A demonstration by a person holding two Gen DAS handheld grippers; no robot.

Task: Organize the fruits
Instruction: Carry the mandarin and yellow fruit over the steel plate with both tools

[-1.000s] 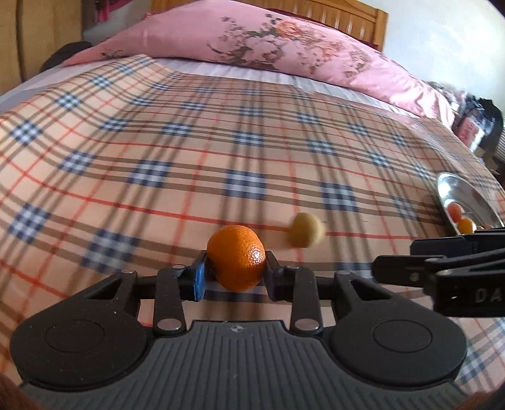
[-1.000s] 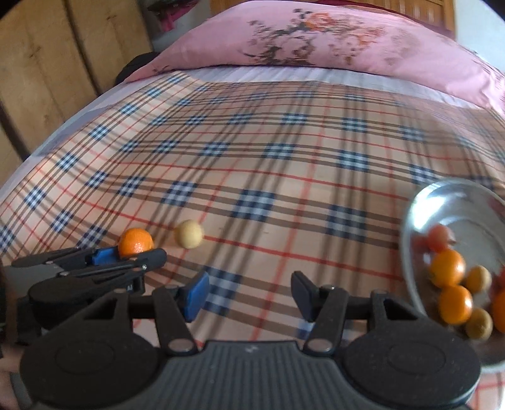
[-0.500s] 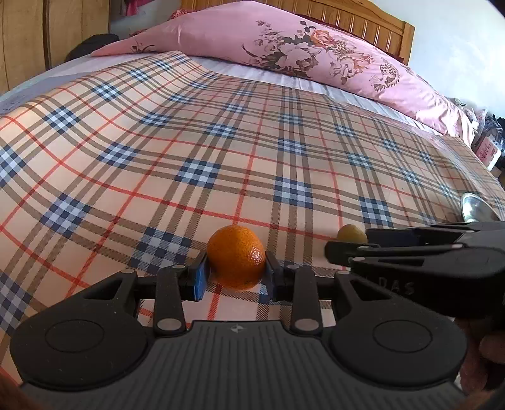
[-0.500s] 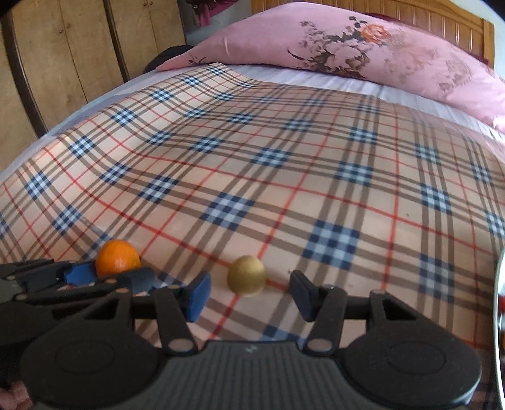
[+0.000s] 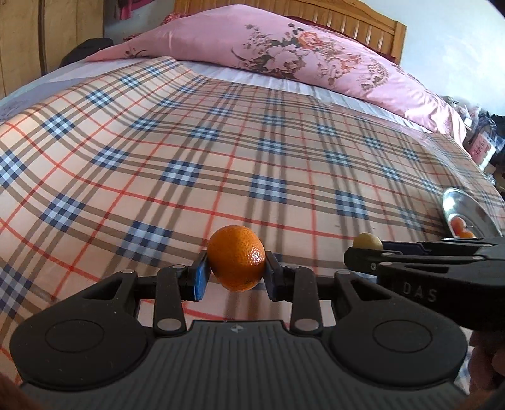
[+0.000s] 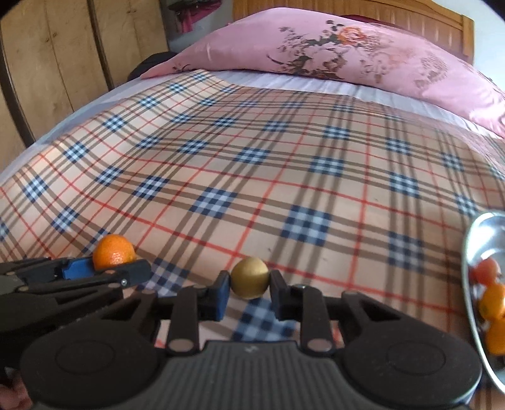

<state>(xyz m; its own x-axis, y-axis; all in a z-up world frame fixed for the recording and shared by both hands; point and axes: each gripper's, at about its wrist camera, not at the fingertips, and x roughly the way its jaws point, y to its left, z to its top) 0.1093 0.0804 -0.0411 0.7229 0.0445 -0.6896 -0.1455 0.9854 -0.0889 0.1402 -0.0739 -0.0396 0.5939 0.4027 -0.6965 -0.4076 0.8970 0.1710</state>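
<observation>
My left gripper (image 5: 236,273) is shut on an orange mandarin (image 5: 236,258) and holds it just above the plaid bedspread; the mandarin also shows in the right wrist view (image 6: 114,251). My right gripper (image 6: 250,291) is shut on a small yellow-brown round fruit (image 6: 250,277), which peeks over the right gripper's finger in the left wrist view (image 5: 367,241). A silver bowl (image 6: 473,239) at the right holds several orange and red fruits (image 6: 492,302); the bowl shows at the right edge of the left wrist view (image 5: 467,208).
A pink floral pillow (image 5: 303,60) lies at the head of the bed against a wooden headboard (image 5: 347,19). Wooden wardrobe doors (image 6: 63,63) stand on the left. Clutter (image 5: 483,138) sits off the bed's right side.
My right gripper has closed its fingers onto the yellow-brown fruit, which sat between open fingers half a second ago. My left gripper keeps its hold on the mandarin and has lifted slightly.
</observation>
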